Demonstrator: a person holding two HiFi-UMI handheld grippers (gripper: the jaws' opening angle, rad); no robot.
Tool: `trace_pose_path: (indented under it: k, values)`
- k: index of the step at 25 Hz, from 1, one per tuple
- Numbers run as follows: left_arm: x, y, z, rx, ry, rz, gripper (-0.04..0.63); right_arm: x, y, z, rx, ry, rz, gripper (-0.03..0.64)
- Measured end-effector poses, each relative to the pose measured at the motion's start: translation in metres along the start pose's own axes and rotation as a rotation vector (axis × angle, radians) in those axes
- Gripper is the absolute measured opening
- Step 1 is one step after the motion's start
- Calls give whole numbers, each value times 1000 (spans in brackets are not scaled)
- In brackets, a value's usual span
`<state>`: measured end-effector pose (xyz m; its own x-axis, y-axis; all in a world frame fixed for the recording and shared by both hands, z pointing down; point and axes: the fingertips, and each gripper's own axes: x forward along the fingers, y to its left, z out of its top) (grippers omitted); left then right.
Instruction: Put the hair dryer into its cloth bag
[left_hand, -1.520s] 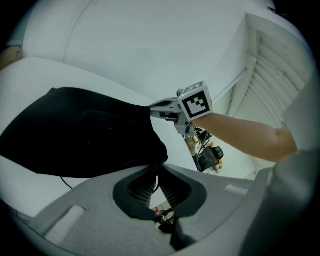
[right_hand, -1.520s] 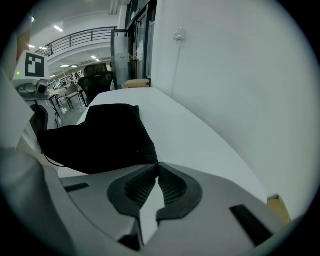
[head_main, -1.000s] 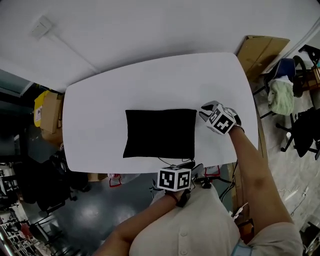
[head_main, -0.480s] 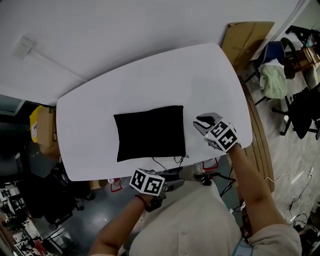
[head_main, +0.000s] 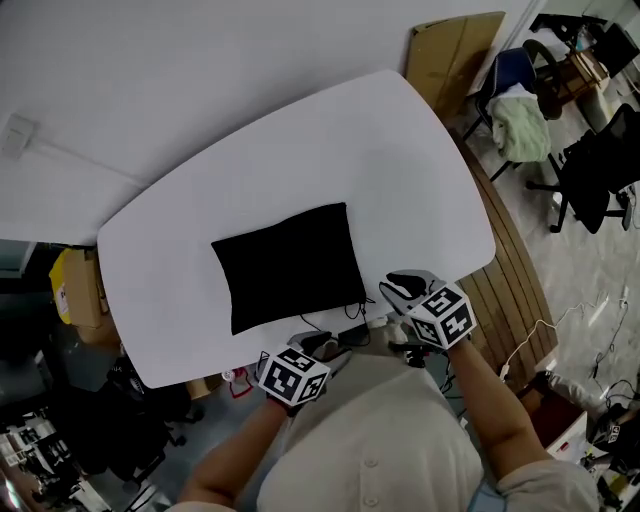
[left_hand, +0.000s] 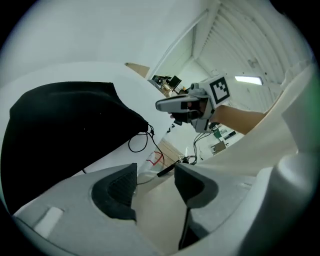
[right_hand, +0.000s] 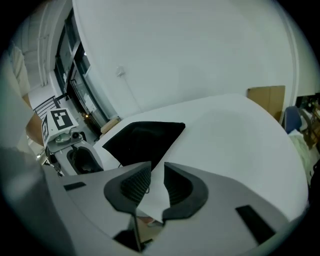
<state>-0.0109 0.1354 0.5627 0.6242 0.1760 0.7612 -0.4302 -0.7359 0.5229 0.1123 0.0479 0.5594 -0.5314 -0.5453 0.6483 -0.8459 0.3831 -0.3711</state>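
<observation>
Head view, lower centre: I hold both claws at the near edge of the white counter (head_main: 400, 150), forearms reaching up from the bottom of the frame and both claws tilted downward. The left claw (head_main: 322, 345) is opening, its jaws spread with nothing between them. The right claw (head_main: 403, 288) stands only narrowly parted, also empty.

The black cloth bag (head_main: 288, 265) lies flat at mid-counter. Its lower right corner is above and left of the left claw and left of the right claw, touching neither. I cannot tell whether the hair dryer is inside. A thin black drawstring (head_main: 345, 315) trails from that corner toward the counter's edge, between bag and claws.

Upper right, off the counter: a cardboard sheet (head_main: 450, 50) and office chairs (head_main: 520, 120).
</observation>
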Motion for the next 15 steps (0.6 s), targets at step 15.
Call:
trace_pose_path:
  k: [15]
  values:
    - [-14, 47, 121, 434, -90, 100, 218, 22, 62, -46, 220, 33, -97, 117]
